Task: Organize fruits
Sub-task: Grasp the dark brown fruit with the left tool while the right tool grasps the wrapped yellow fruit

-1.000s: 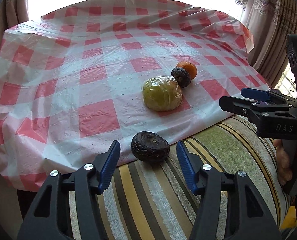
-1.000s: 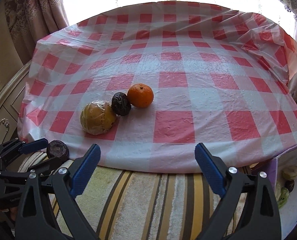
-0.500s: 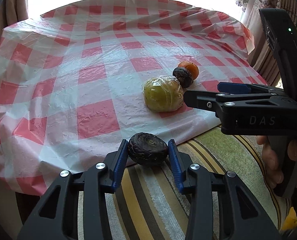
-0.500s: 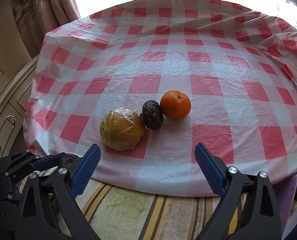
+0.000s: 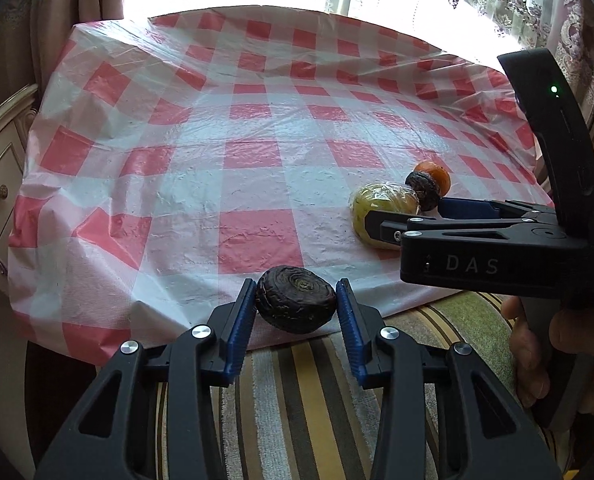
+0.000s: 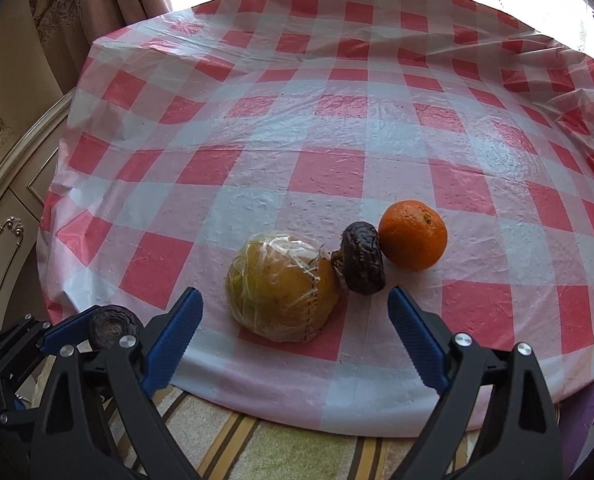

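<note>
My left hand-held gripper [image 5: 296, 309] is clamped on a dark wrinkled fruit [image 5: 295, 298] at the near edge of the bench's red-checked cloth [image 5: 257, 160]. My right hand-held gripper [image 6: 295, 322] stands apart, its jaws having just been closing a little, the plastic-wrapped yellow fruit [image 6: 283, 286] lying just ahead between them, untouched. Beyond it sit a second dark fruit [image 6: 362, 258] and a mandarin [image 6: 412, 235], touching in a row.

The checked cloth [image 6: 337, 128] lies bare and passable — only wrapped fruit [image 6: 281, 288], dark fruit [image 6: 363, 258] and orange [image 6: 413, 234] block its near edge.
</note>
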